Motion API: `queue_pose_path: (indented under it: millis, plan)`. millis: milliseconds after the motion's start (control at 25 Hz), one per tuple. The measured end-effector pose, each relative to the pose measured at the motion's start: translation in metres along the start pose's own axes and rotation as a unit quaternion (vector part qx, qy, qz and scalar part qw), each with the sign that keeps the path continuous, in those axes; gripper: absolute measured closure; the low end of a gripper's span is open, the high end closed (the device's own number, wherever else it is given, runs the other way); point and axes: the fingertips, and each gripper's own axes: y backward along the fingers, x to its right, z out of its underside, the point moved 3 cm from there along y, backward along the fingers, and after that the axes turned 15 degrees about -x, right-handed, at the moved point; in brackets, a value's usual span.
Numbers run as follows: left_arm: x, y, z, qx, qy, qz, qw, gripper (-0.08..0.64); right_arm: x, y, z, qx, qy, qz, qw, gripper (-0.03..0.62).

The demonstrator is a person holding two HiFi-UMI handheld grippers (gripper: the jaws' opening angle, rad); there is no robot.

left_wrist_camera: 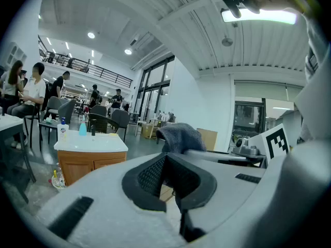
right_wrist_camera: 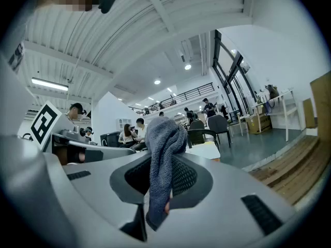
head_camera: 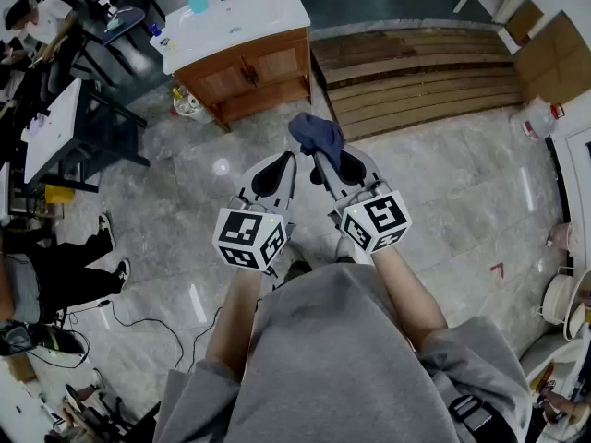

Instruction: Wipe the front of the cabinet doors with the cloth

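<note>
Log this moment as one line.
right gripper: shut on grey cloth | left gripper: shut, empty | cabinet doors: ahead, not yet touched

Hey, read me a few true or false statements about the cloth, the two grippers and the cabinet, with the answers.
1. The right gripper is clamped on the cloth. True.
2. The left gripper grips the cloth too. False: its jaws are together on nothing.
3. The cloth touches the cabinet doors. False: the cabinet stands apart, ahead across the floor.
4. The cabinet has a white top. True.
</note>
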Motion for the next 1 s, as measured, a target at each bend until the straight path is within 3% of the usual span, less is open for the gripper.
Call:
queue_pose_path:
  millis: [360,600,1000]
  plan:
    - [-0.033,0.031,0.017,-0.006,0.021,-0.003,0.9997,0.552,-0.038,-0.021,0.004,0.000,-0.003,0.002,1.000,0.537]
    - [-0.063,0.045,0.031,-0.015,0.036,0.006,0.9992,0.552,-0.057,-0.039,0.009,-0.002,-0.002,0.026,1.000,0.536]
    - [-0.097,0.038,0.035,-0.028,0.035,0.011,0.9989,0.552,-0.056,-0.068,0.017,-0.010,-0.018,0.044,0.999,0.535]
